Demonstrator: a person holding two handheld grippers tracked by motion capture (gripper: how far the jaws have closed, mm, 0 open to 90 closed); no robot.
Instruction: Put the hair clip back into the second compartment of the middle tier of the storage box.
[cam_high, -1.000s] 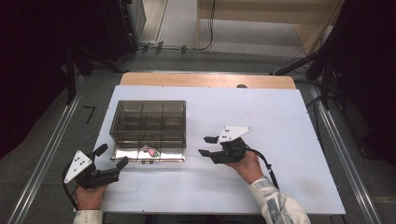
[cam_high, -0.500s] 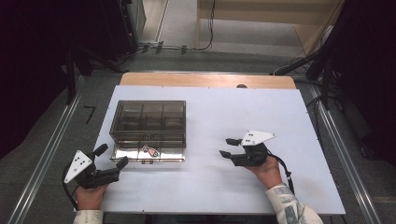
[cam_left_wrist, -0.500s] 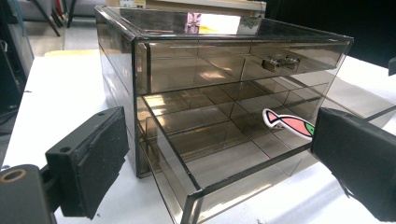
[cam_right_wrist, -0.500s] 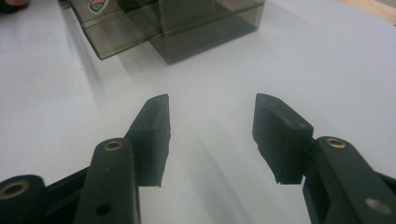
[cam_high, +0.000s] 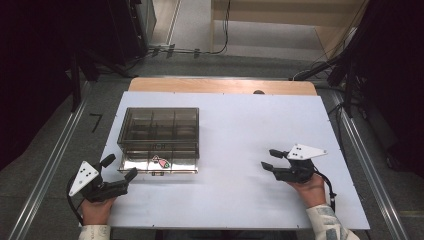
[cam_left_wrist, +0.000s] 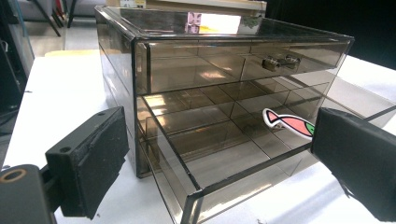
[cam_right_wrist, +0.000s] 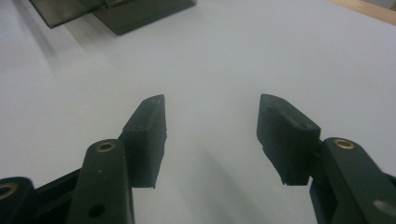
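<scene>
A smoky see-through drawer box (cam_high: 158, 140) sits on the white bench (cam_high: 240, 200), its bottom drawer (cam_left_wrist: 224, 158) pulled out, holding a fish sticker (cam_left_wrist: 288, 123). Left claw (cam_high: 119, 167) and right claw (cam_high: 269, 159) both gape wide, empty.

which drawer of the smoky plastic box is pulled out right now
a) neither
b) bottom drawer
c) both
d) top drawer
b: in the left gripper view the bottom drawer juts out toward the camera, with the fish sticker on its floor, while the top drawer sits flush in the drawer box.
</scene>
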